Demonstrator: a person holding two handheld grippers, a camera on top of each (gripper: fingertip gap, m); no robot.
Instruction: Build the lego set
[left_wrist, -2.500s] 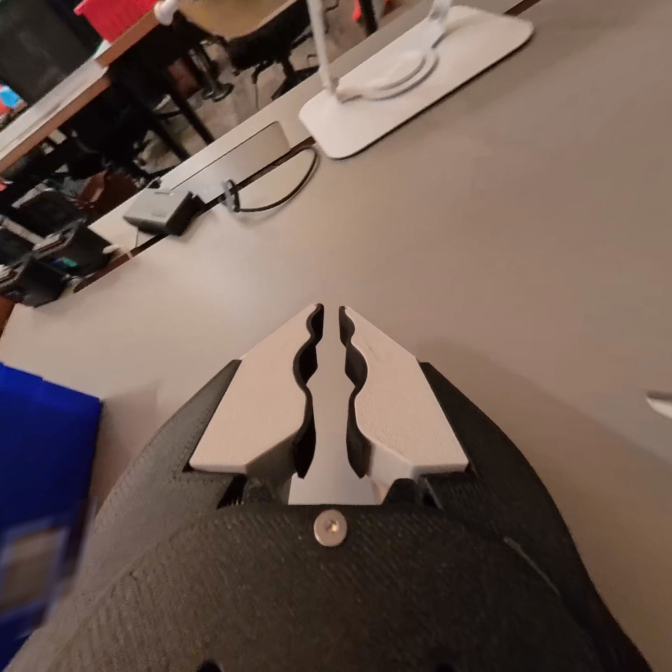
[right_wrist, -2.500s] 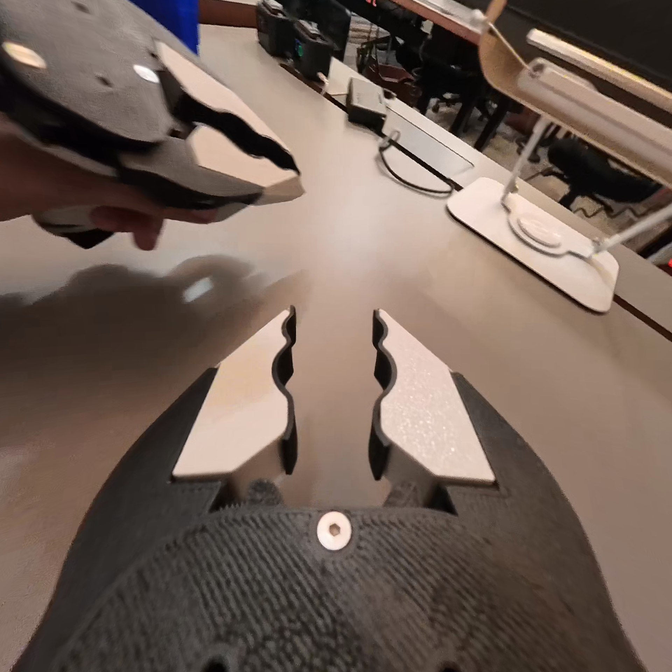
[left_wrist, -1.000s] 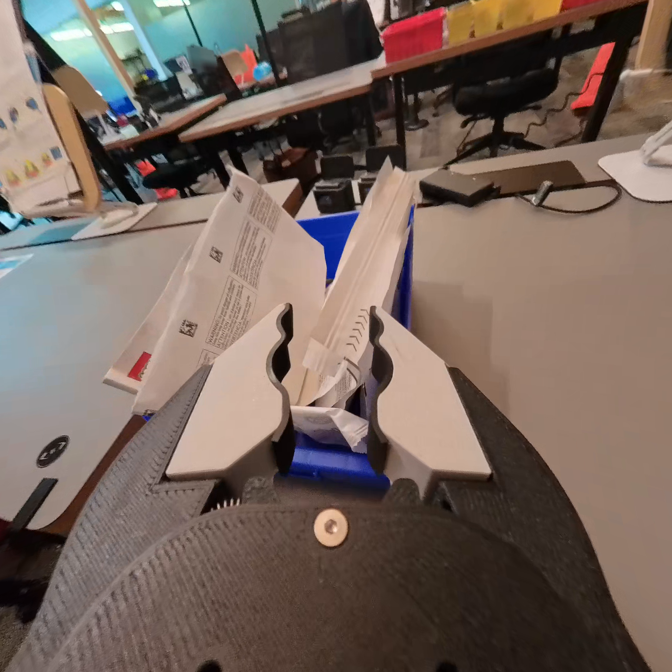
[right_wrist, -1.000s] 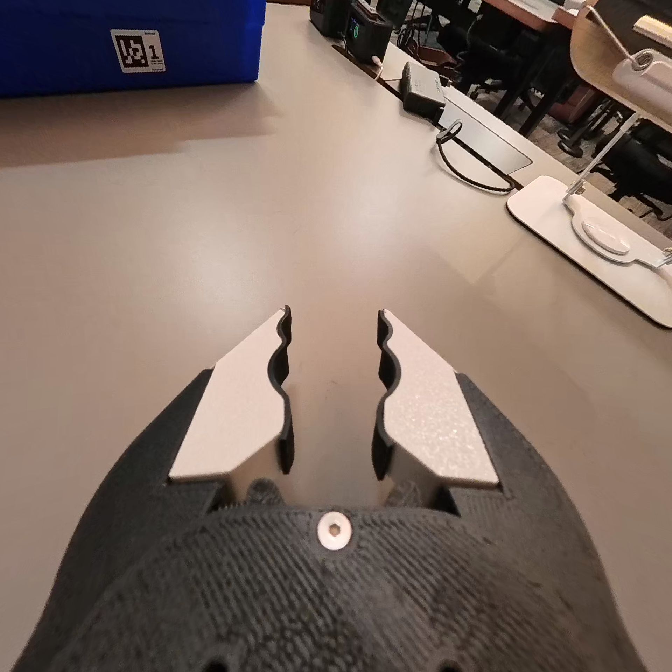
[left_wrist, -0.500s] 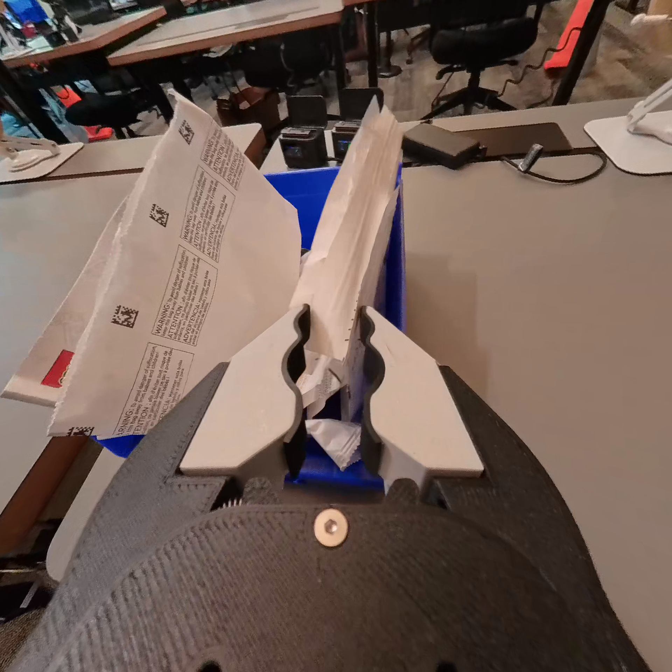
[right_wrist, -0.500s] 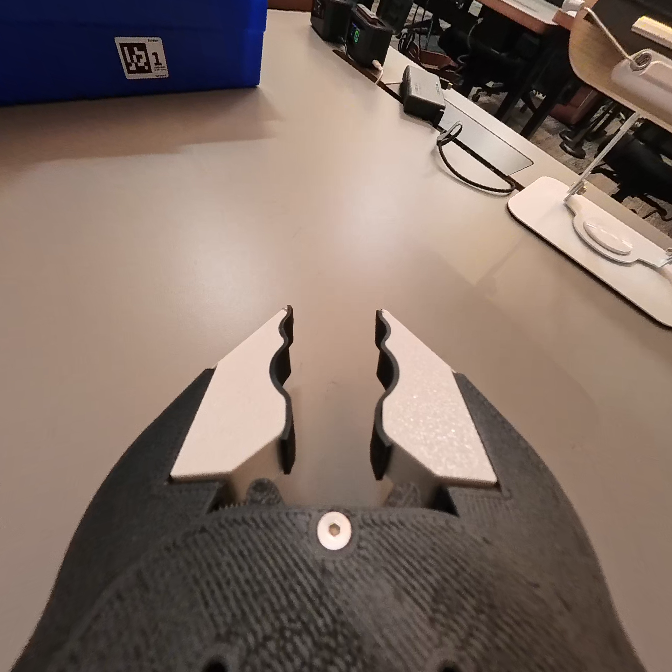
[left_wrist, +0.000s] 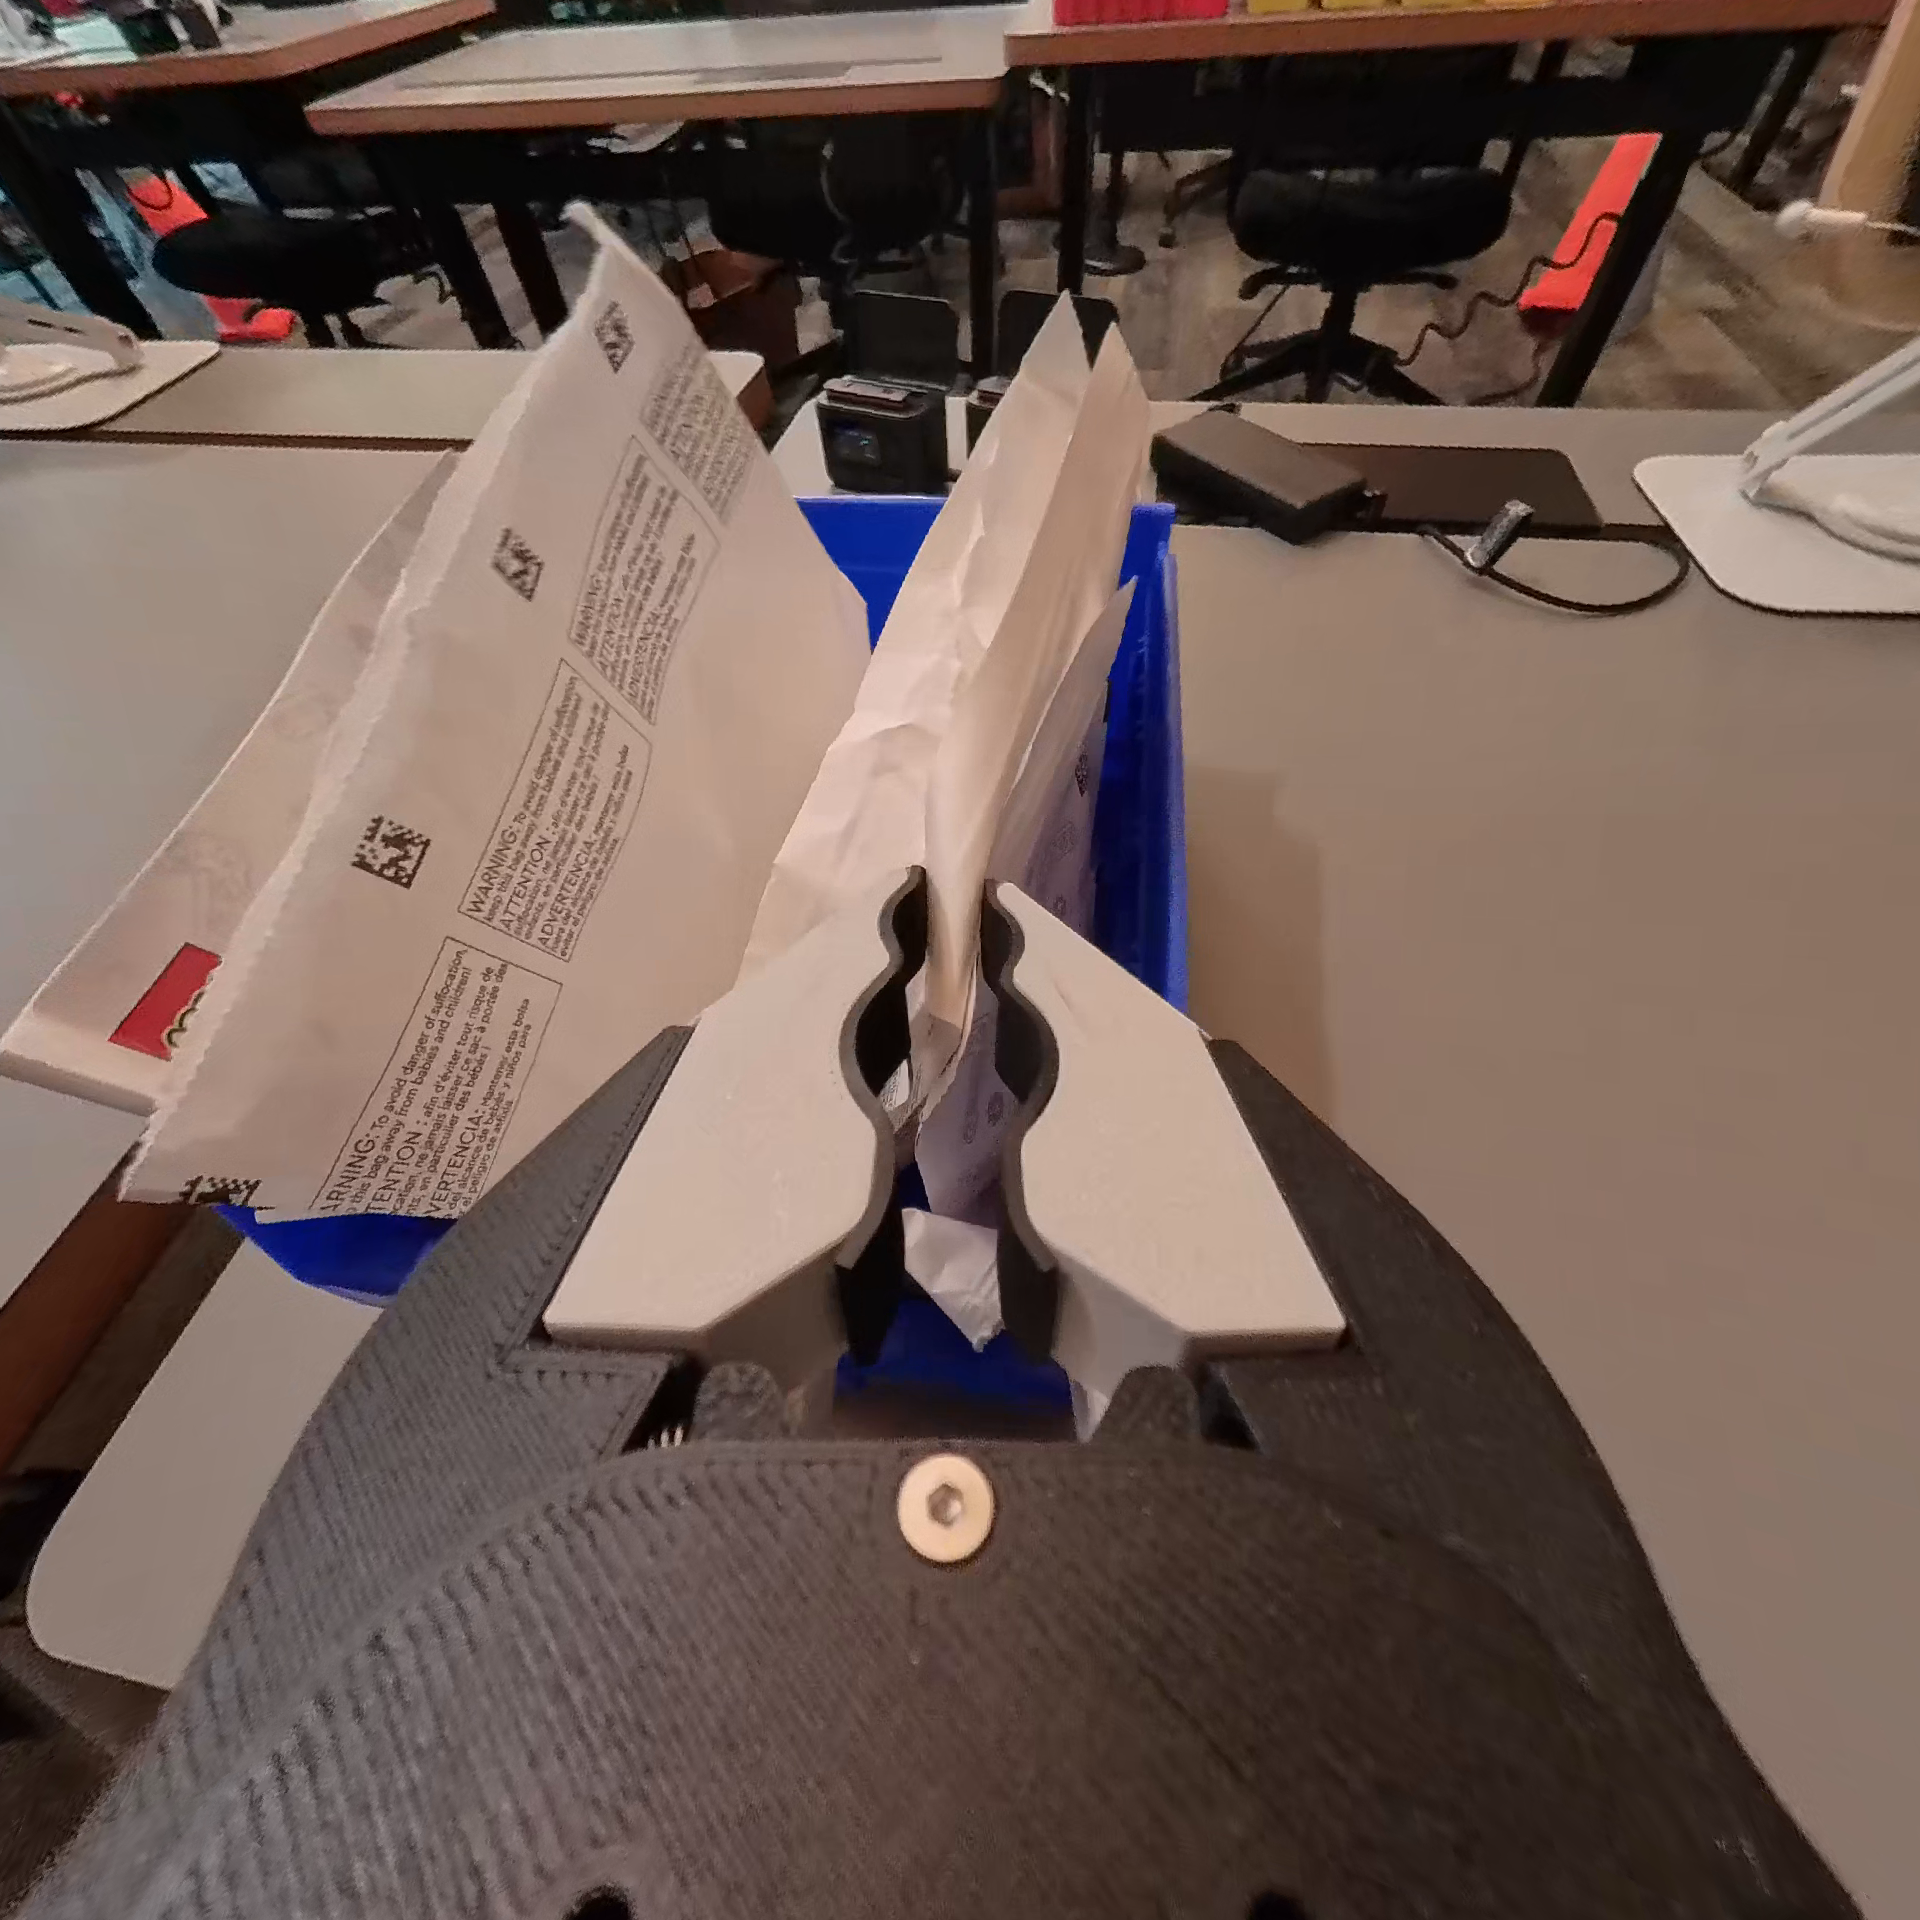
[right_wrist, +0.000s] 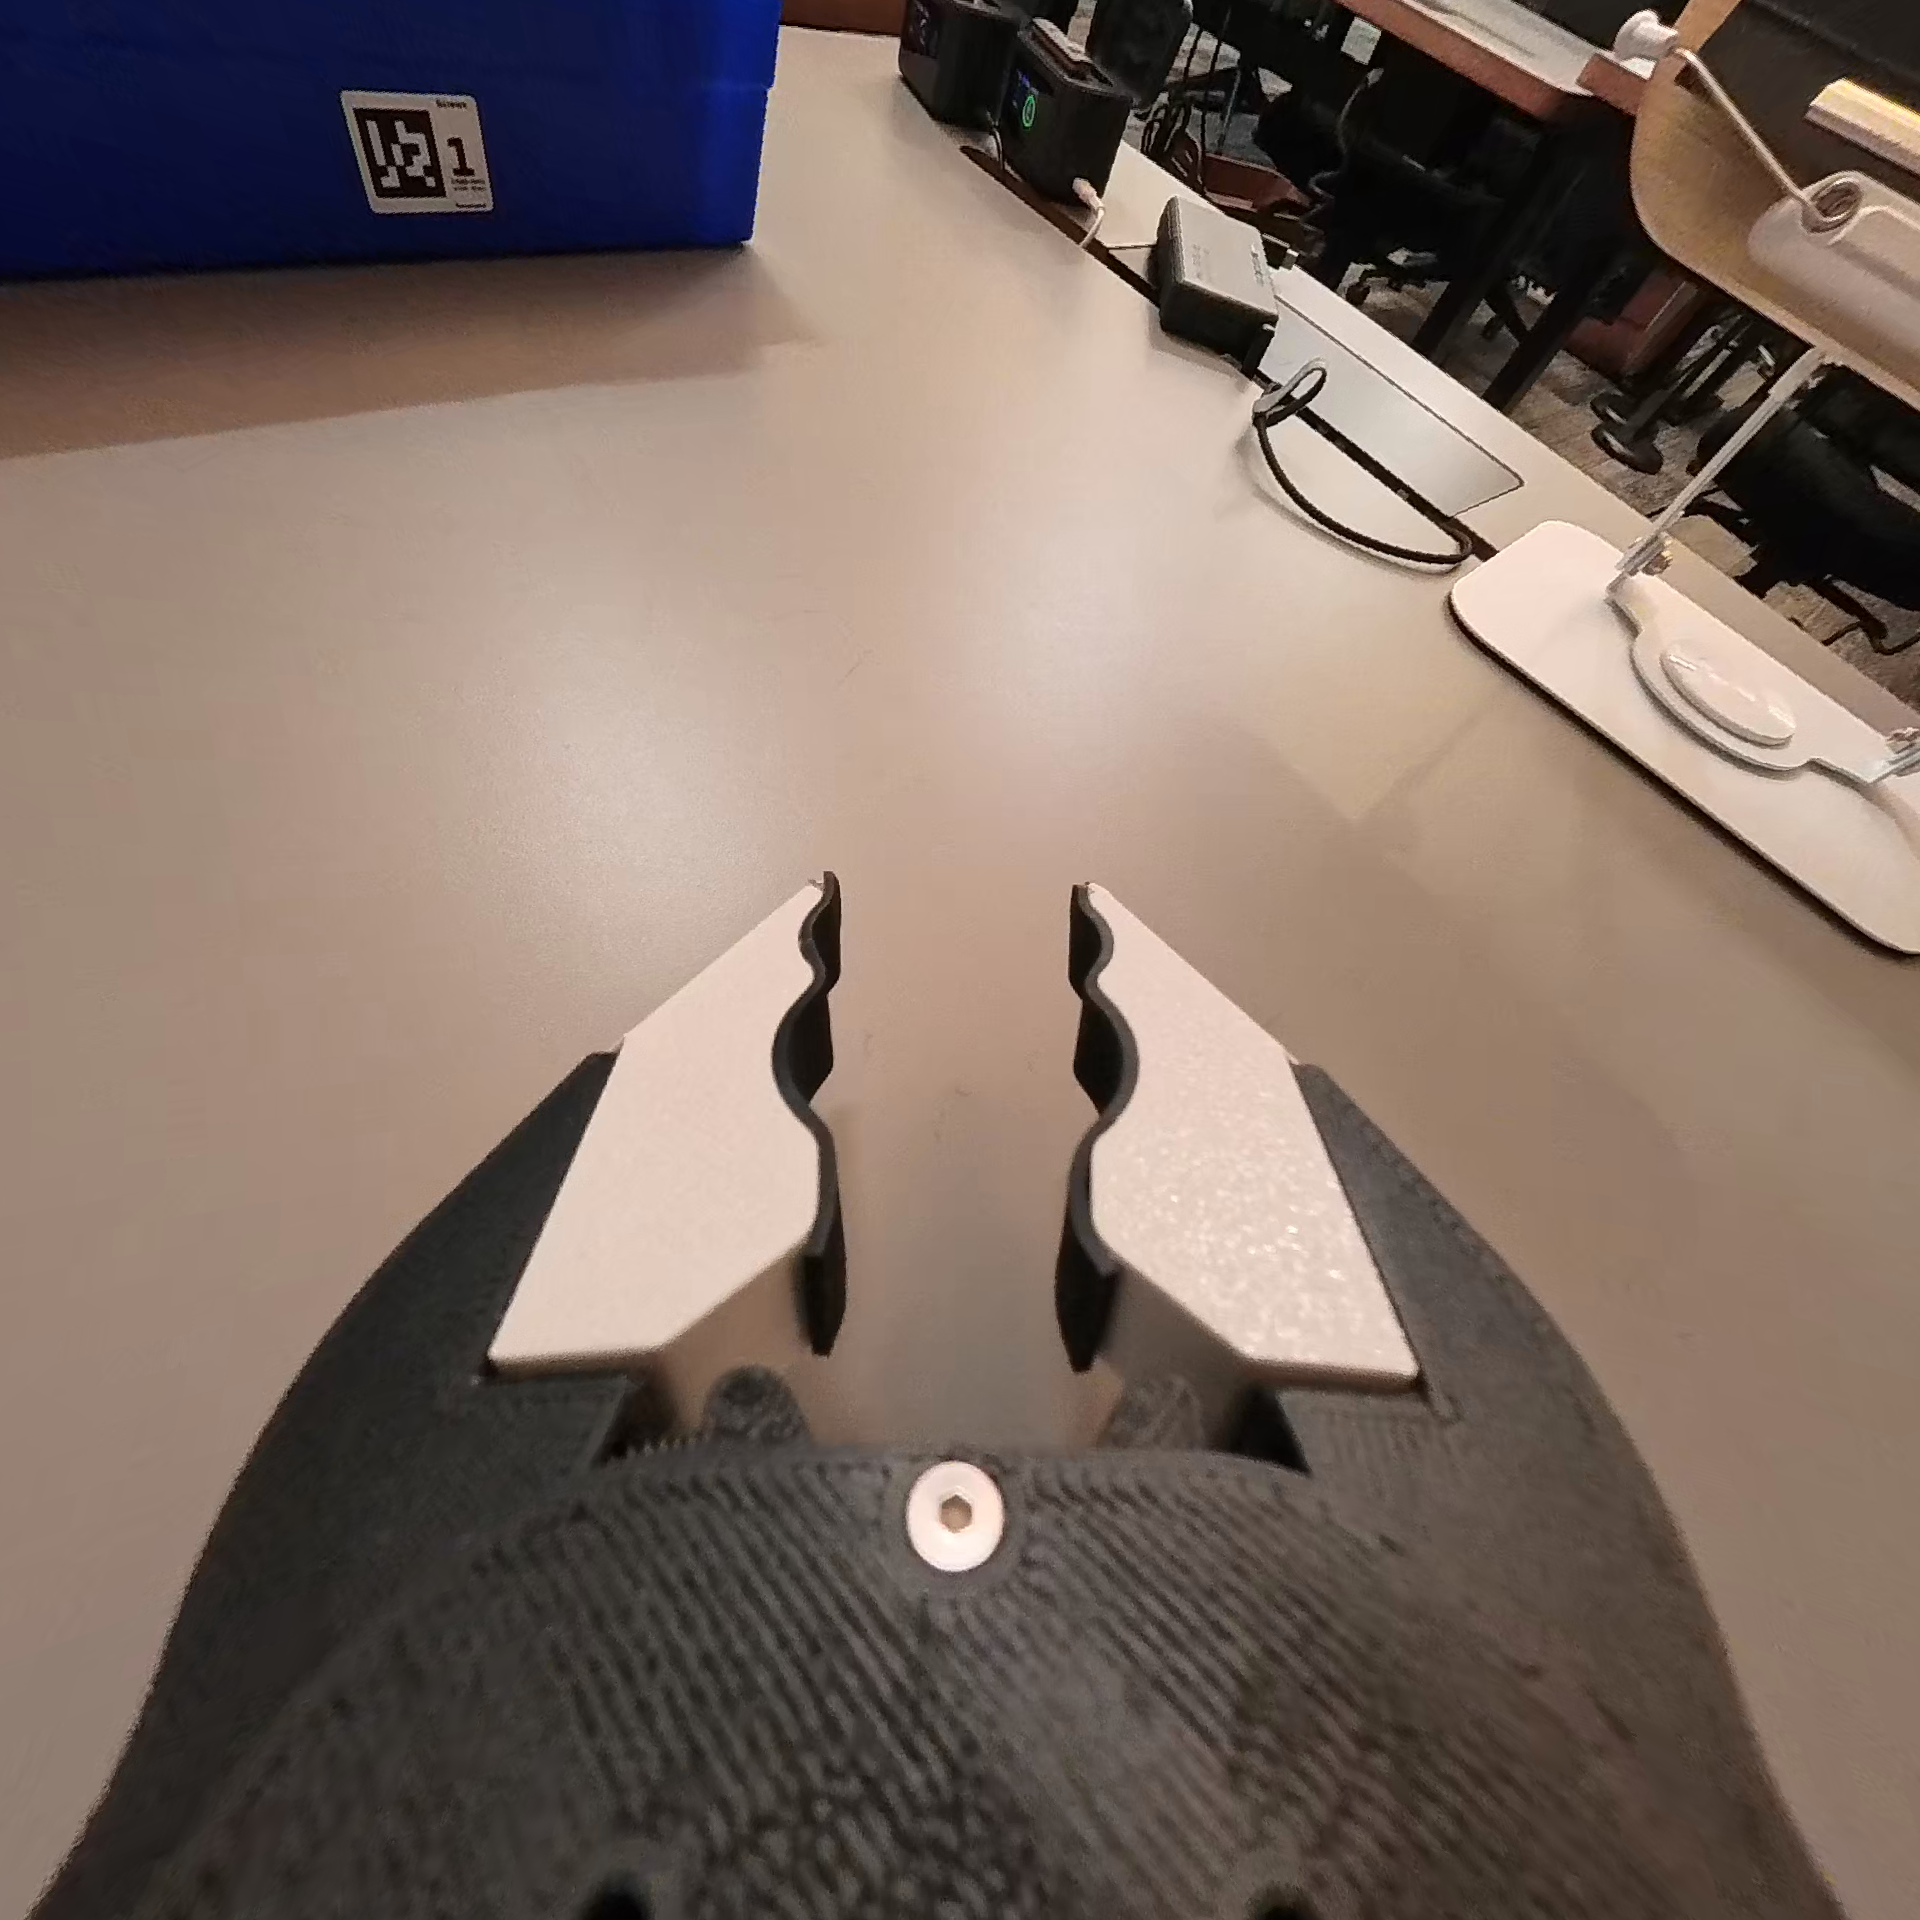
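Note:
A blue bin (left_wrist: 1148, 748) stands on the grey table and holds several white paper bags. My left gripper (left_wrist: 954, 896) is over the near end of the bin and is shut on the edge of an upright white paper bag (left_wrist: 1023, 582). A larger white printed bag (left_wrist: 499, 831) leans out over the bin's left side. My right gripper (right_wrist: 951, 894) is open and empty, low over the bare table. The same blue bin (right_wrist: 582, 135), with a square marker label on its side, shows in the right wrist view at the far left.
A white lamp base (right_wrist: 1704, 717) stands on the table at the right, also in the left wrist view (left_wrist: 1797, 540). A black power brick (left_wrist: 1252, 473) and a cable (right_wrist: 1340, 499) lie at the table's far edge. Other tables and office chairs stand beyond. Across from one pair of fingers to the other is roughly 35 cm.
My left gripper swung from the bare table to the blue bin, opened around the upright white bag, then closed on it. My right gripper stayed open and almost still.

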